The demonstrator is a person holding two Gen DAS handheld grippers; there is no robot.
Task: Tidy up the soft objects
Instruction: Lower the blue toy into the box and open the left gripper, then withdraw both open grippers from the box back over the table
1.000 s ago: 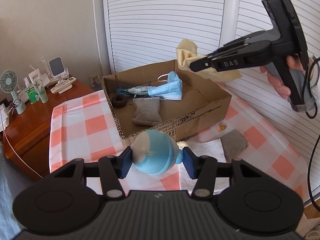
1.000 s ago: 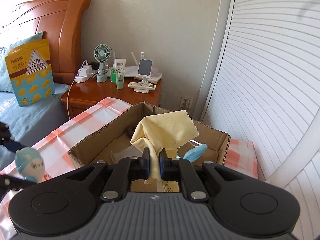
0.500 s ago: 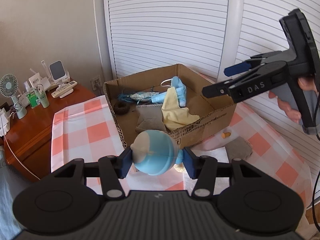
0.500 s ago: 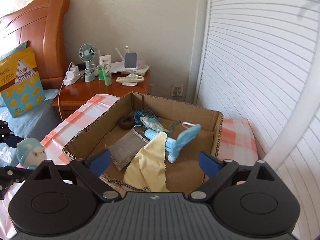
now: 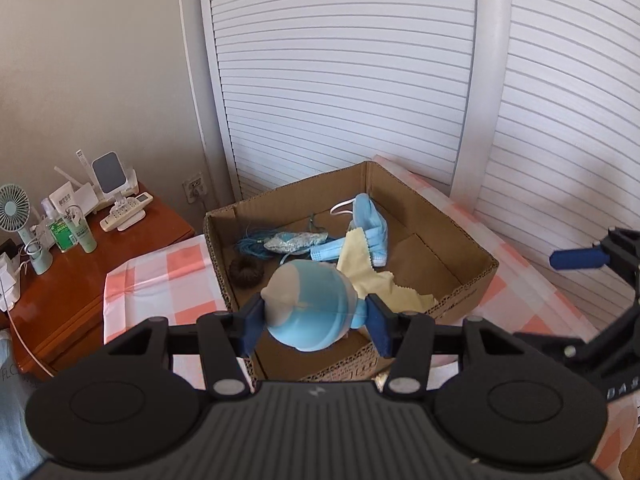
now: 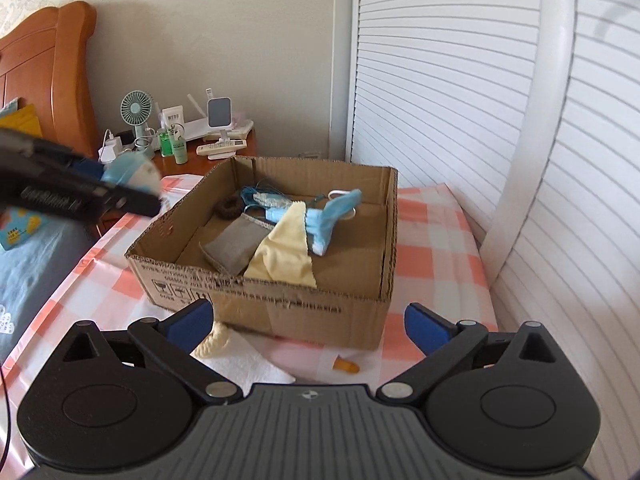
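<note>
Left claw [image 5: 314, 322]: I have its blue pads pressed on either side of a round blue-and-grey soft toy [image 5: 310, 306], carried in the air over the near wall of the box [image 5: 476, 292]. Right claw [image 6: 310, 322]: I have it spread as wide as it goes, with nothing between the pads; its jaws have just been opening. It hangs short of the box, above the checked cloth [image 6: 432, 248].

Just below and ahead of the right claw lie a white tissue [image 6: 244, 364], a cream knitted piece [image 6: 212, 340] and a small orange item [image 6: 347, 366], all on the cloth outside the box.

Inside the box, beyond both claws: a yellow cloth [image 6: 284, 252] draped toward the near wall, a grey pouch [image 6: 234, 246] to its left, a blue face mask [image 6: 332, 220] touching the yellow cloth's far edge, a dark hair tie [image 6: 228, 206], and a blue tasselled item [image 5: 280, 240] near the far wall.

Farther left of the box stands a wooden nightstand [image 5: 80, 280] carrying a small fan [image 6: 136, 114], bottles and a remote. White louvred doors [image 5: 360, 80] rise behind the box.
</note>
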